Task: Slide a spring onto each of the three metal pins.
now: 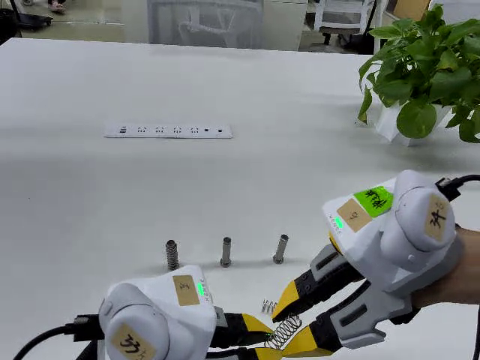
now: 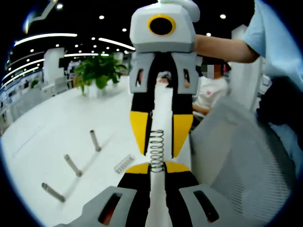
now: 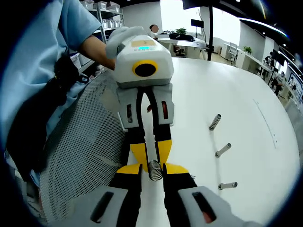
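Three metal pins stand in a row on the white table. The left pin point(image 1: 172, 255) wears a spring; the middle pin point(image 1: 226, 252) and the right pin point(image 1: 280, 249) are bare. A loose spring point(image 1: 268, 305) lies in front of them. My left gripper point(image 1: 259, 339) is shut on one end of another spring point(image 1: 283, 331), which points forward along its jaws point(image 2: 156, 147). My right gripper point(image 1: 296, 326) faces it, slightly open, its yellow tips on either side of the spring's other end point(image 3: 155, 170).
A white power strip point(image 1: 168, 131) lies further back on the table point(image 1: 90, 202). A potted plant point(image 1: 420, 71) stands at the far right. A grey mesh chair point(image 2: 236, 156) sits just past the near table edge, beside the person's body.
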Tool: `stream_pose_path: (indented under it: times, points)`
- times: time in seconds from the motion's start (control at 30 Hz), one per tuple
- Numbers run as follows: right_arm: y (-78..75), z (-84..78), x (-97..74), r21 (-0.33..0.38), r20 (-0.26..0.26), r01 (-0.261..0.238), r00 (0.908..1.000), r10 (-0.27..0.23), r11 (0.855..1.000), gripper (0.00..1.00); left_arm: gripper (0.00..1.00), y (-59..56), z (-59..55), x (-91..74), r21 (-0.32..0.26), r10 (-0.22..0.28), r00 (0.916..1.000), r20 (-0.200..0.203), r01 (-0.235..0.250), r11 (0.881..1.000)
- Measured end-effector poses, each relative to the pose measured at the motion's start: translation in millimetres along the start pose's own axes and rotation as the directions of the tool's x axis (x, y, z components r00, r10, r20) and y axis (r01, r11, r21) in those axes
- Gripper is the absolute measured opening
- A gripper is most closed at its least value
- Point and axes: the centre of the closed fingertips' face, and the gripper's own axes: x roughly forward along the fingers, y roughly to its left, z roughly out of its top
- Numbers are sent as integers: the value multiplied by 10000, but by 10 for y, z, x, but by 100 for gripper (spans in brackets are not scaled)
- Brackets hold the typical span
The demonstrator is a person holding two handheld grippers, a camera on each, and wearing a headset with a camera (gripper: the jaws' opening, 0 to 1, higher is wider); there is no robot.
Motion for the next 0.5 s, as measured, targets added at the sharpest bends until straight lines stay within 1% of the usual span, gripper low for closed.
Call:
stream_pose_path:
  times: [0.1, 0.2, 0.27, 0.37, 0.5]
  points:
    - [9, -2, 12, -60, -129, -166, 9998, 165, 9998, 17, 10, -14, -8, 9, 5, -78, 10000, -11, 78, 10000]
    - [8, 8, 6, -161, -152, -264, 9995, 262, 9995, 16, 10, -27, 7, 15, -64, -157, 9998, 97, 158, 9999]
    - [27, 1, 4, -247, -249, -431, 9988, 425, 9988, 15, 10, -33, 13, 18, -69, -191, 9997, 125, 192, 9998]
    - [35, -14, -2, -315, -398, -520, 9979, 508, 9981, 14, 10, -52, 22, 20, -71, -294, 9995, 152, 295, 9995]
    - [47, -16, -5, -397, -466, -597, 9972, 579, 9974, 13, 10, -64, 31, 21, -115, -366, 9990, 240, 369, 9993]
